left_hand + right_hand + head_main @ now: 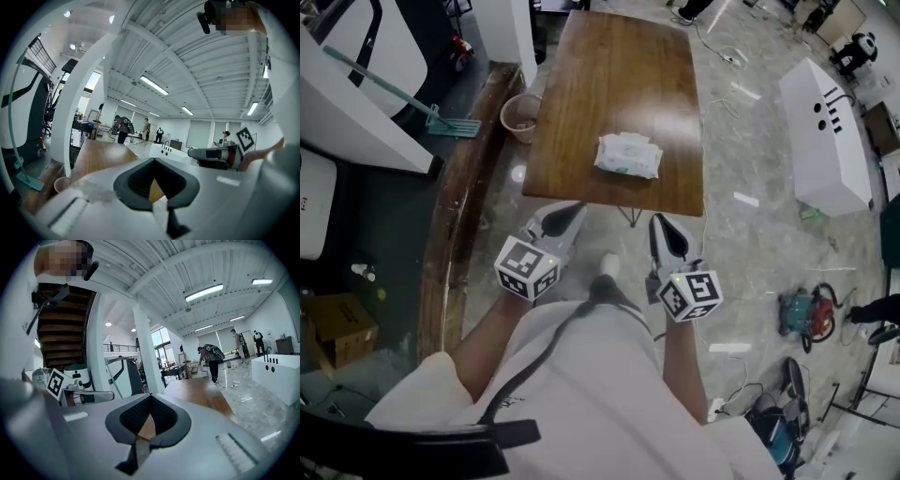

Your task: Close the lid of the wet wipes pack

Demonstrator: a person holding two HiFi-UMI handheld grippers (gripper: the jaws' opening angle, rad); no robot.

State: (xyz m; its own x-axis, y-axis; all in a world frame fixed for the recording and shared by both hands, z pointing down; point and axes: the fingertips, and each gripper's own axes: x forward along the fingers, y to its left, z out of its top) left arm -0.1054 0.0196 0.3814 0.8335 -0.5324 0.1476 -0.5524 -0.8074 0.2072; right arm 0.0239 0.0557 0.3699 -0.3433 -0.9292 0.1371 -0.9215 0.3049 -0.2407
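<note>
Near the table's (609, 75) front edge, noted wet wipes pack (628, 156) lying flat, lid position unreadable. Found left gripper (565, 217) and right gripper (667, 232) short of the table, jaws closed on nothing. Judged lid closing not begun.

A brown wooden table (609, 75) stands on a pale marbled floor (750, 234). One white wet wipes pack (628, 156) lies flat on the tabletop, near the right part of its near edge. A pinkish bucket (521, 116) sits on the floor just beside the table's left side.
</note>
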